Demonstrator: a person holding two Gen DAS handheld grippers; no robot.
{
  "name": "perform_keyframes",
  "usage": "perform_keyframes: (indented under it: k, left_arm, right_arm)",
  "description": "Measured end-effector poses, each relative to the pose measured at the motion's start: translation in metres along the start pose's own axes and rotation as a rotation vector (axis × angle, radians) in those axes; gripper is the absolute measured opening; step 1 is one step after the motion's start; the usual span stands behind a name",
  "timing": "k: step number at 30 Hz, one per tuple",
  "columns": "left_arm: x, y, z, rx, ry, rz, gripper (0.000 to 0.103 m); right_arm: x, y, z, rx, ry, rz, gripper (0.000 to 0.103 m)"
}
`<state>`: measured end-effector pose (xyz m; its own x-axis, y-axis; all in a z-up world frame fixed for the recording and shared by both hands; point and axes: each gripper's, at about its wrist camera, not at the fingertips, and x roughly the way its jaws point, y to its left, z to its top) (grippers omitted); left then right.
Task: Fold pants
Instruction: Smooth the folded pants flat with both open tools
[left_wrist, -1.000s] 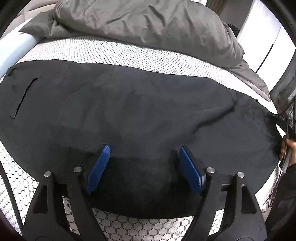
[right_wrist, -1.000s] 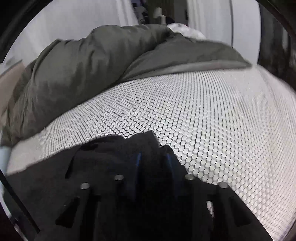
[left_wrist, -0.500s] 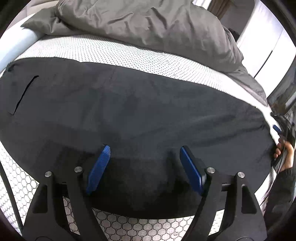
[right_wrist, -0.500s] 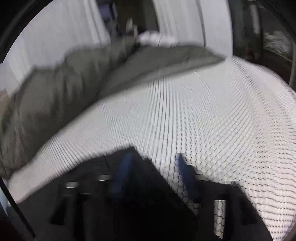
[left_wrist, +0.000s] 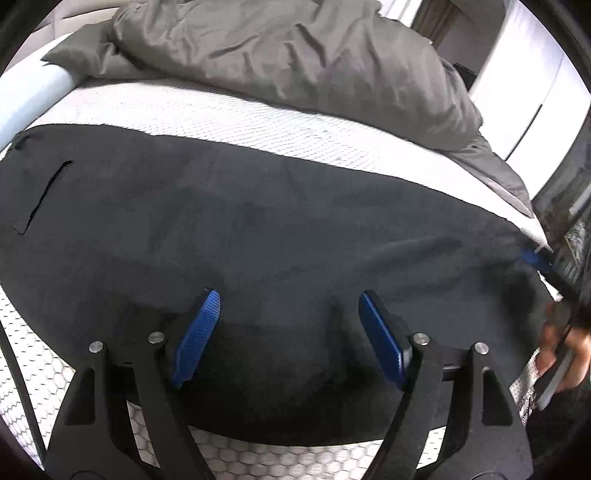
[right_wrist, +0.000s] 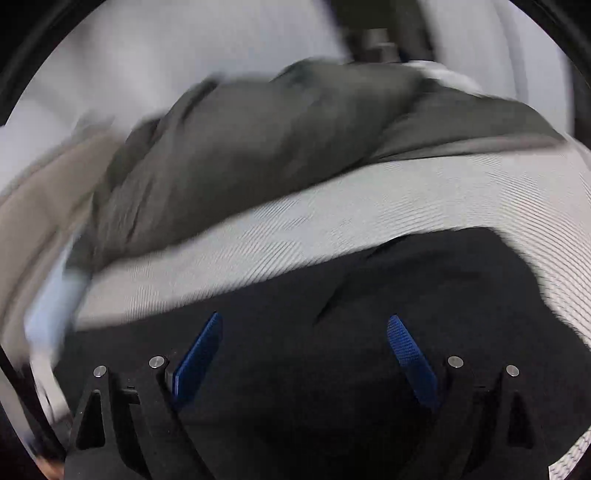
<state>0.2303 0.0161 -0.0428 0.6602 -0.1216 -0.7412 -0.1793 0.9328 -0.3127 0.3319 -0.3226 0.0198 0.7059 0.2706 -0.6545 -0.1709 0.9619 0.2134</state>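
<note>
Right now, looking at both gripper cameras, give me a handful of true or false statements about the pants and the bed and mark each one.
1. The black pants lie spread flat on the honeycomb-patterned mattress. True.
2. The left gripper is clamped on a fold of the pants. False: its blue pads stand apart above the cloth, nothing between them.
3. A grey duvet is bunched up beyond the pants. True.
4. The right gripper is shut on the pants. False: its jaws have just been opening and stand wide, gripping nothing.
5. The duvet covers part of the pants. False: a strip of bare mattress separates them.
</note>
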Motion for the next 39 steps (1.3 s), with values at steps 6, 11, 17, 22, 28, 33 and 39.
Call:
perform_keyframes:
  k: [6,11,17,22,28,33,39]
  left_arm:
    - [0.011,-0.003,-0.006,0.037,0.026,0.023,0.078]
    - [0.009,0.001,-0.009,0.055,0.039,0.033,0.078]
    - [-0.008,0.01,-0.014,0.04,0.024,0.038,0.078]
    - [-0.033,0.042,-0.002,-0.052,-0.075,0.058,0.081]
    - [0.003,0.074,0.016,-0.074,-0.007,0.255,0.081]
    - [0.005,0.074,0.016,-0.085,-0.029,0.303,0.081]
    - [-0.016,0.04,-0.004,0.004,-0.066,0.197,0.081]
  right_arm:
    - [0.028,0.106,-0.062,-0.477,0.124,0.18,0.077]
    - [0.031,0.087,-0.079,-0.512,0.161,0.043,0.074]
    - [0.005,-0.029,-0.068,-0.32,0.084,-0.402,0.079]
    - [-0.006,-0.044,-0.069,-0.214,0.061,-0.333,0.085]
    - [0.002,0.026,-0.082,-0.229,0.034,-0.216,0.087]
    - [0.02,0.102,-0.085,-0.179,0.119,0.223,0.093]
    - [0.054,0.178,-0.115,-0.432,0.166,0.059,0.092]
